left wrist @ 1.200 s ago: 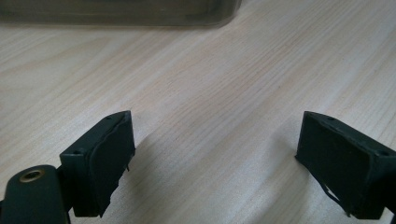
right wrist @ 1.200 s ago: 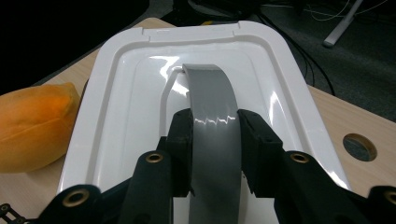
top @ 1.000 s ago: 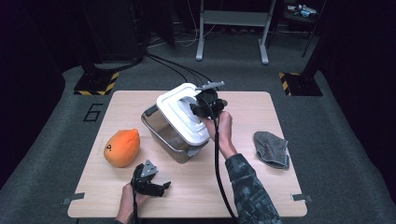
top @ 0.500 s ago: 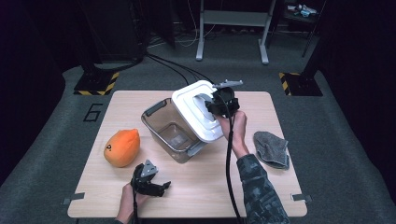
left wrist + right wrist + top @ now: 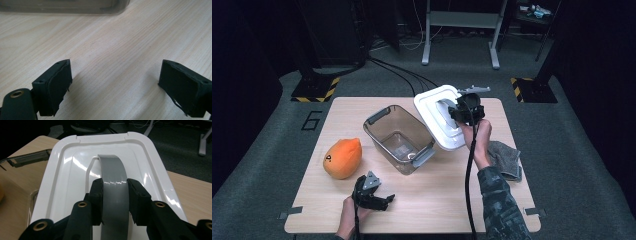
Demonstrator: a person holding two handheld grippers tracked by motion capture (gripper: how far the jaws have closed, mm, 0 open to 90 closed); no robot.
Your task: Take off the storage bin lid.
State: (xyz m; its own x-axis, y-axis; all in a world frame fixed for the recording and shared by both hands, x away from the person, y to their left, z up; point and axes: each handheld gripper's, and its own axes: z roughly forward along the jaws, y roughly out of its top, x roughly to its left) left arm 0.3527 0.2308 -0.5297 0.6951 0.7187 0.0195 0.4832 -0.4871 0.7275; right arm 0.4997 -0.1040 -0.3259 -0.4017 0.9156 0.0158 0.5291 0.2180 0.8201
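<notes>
White lid [image 5: 75, 170], glossy, rounded corners w/ grey handle [image 5: 113, 185]; right claw [image 5: 115, 195] pinching handle, lid tilted above bench [image 5: 512, 130]. Left claw [image 5: 115, 87] spread, nothing between.

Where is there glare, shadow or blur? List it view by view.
Right gripper view: bright glare streaks on the white lid and its grey handle. Left gripper view: soft shadows under the open left gripper, blurred container edge. High view: lit table, dark surroundings.
</notes>
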